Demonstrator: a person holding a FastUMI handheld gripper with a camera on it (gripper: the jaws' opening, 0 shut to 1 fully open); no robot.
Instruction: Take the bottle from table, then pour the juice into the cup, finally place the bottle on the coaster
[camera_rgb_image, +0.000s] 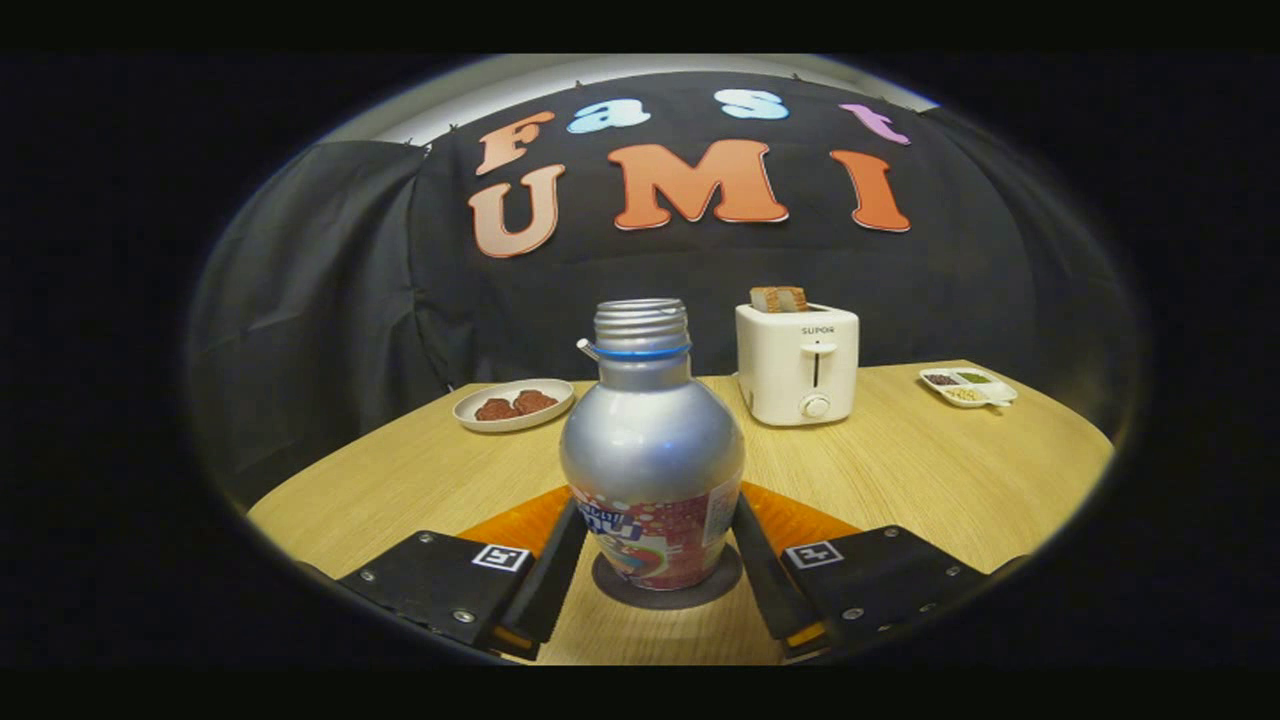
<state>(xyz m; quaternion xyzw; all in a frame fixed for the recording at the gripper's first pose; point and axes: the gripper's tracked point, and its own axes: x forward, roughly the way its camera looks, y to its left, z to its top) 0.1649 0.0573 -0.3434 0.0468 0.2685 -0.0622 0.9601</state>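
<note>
A: Where does the bottle (652, 450) stand?

B: Upright on the dark coaster (667, 590), low in the frame's centre. The tool (655, 560) flanks it; whether both fingers press, nobody can tell.

A: What remains?

B: Likely just letting go.

1. The bottle (652, 460) stands upright between the fingers (556, 570) of the claw (652, 580), on the coaster (667, 592).
2. Both fingers sit against the bottle's lower sides.
3. Beyond the claw to the left, a plate (513, 404) lies on the tabletop (930, 470).
4. Beyond the bottle to the right stands a toaster (797, 363).
5. Farther right, near the tabletop's edge, lies a divided dish (967, 386).
</note>
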